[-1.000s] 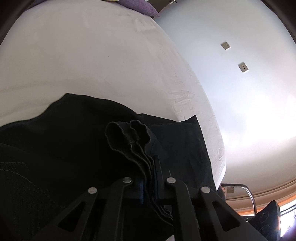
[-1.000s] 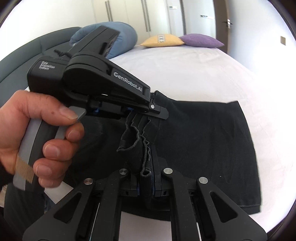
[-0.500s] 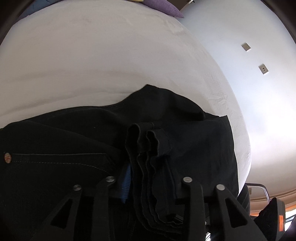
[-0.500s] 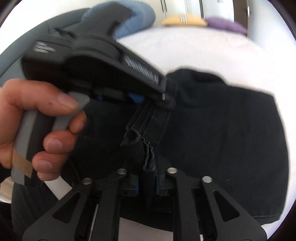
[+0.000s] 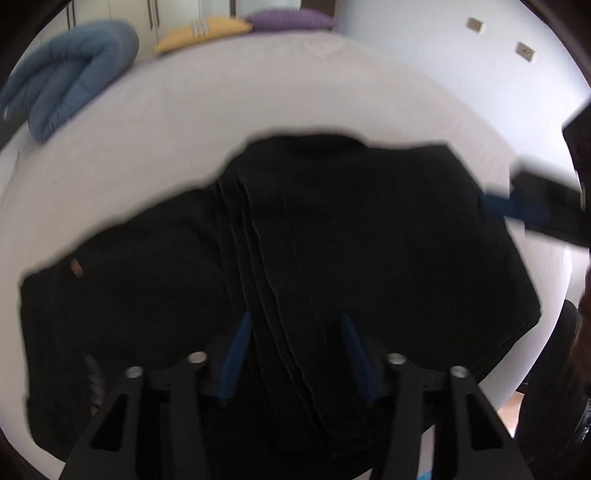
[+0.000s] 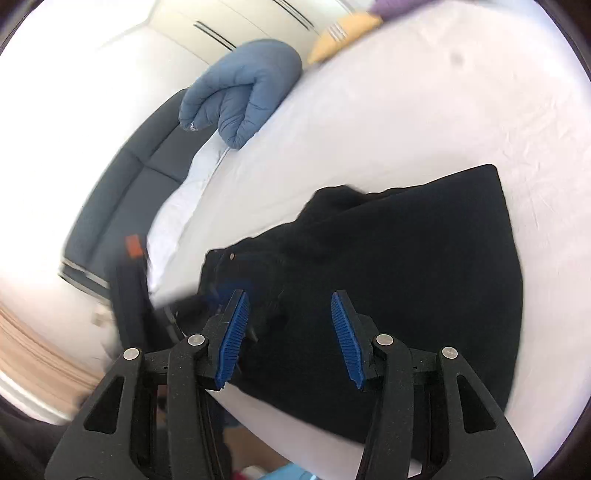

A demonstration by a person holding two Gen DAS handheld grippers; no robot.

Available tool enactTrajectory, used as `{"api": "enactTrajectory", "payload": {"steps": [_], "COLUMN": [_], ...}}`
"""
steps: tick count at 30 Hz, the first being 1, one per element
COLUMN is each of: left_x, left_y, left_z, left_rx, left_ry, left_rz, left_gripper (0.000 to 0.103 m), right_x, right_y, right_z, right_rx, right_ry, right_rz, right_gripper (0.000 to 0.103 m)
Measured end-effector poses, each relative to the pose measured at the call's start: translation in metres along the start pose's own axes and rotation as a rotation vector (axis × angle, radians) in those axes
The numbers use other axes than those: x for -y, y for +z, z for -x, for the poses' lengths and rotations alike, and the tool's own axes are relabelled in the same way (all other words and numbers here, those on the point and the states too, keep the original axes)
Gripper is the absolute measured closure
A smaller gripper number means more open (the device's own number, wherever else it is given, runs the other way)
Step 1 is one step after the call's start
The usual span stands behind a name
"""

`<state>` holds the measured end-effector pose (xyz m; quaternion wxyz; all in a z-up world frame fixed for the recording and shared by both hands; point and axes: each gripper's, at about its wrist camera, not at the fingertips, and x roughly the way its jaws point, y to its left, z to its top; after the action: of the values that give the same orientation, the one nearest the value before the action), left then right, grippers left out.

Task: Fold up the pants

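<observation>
Clearly, both sets of jaws are being opened and nothing is clenched in either. On the left gripper point(image 5: 295, 354) the blue pads point(image 5: 236, 354) are parted to either side of a stack of hem edges belonging to the pants point(image 5: 332, 236); the cloth lies between the pads but is not seen pressed by them, so it is judged released. On the right gripper point(image 6: 291, 339) the pads point(image 6: 232, 336) are also held apart, with only the flat black cloth seen beyond them and nothing caught.

The pants point(image 6: 388, 266) are laid on the white bed point(image 6: 424, 110), near its front edge, as a compact dark block with layered edges running across the top and a small rivet point(image 6: 232, 255) showing near one corner. That layering suggests the legs have been brought over the seat so that a fold is formed, and the letting go is probably meant to leave the fold settled on the sheet. The right gripper point(image 5: 532, 206) is glimpsed at the far right edge of the left view, blurred, just beside the cloth's corner.

Further out, a blue quilt point(image 5: 70, 74) and yellow point(image 5: 203, 31) and purple point(image 5: 291, 18) pillows are kept at the head of the bed, well apart from the work.
</observation>
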<state>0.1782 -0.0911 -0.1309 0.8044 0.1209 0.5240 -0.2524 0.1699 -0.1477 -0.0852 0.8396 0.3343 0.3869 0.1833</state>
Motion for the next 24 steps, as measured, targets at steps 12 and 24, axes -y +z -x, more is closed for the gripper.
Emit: {"api": "enactTrajectory", "payload": {"steps": [12,24], "left_x": [0.017,-0.010], "left_y": [0.003,-0.023], "left_z": [-0.006,0.005], "left_rx": [0.018,0.034], "left_ry": [0.039,0.020], "left_rz": [0.020,0.033], "left_gripper": [0.050,0.051], "right_x": [0.107,0.067], "right_y": [0.043,-0.045], "right_z": [-0.033,-0.001], "right_rx": [-0.135,-0.203], "right_ry": [0.057,0.032], "right_rz": [-0.181,-0.049], "right_gripper": [0.069,0.068]}}
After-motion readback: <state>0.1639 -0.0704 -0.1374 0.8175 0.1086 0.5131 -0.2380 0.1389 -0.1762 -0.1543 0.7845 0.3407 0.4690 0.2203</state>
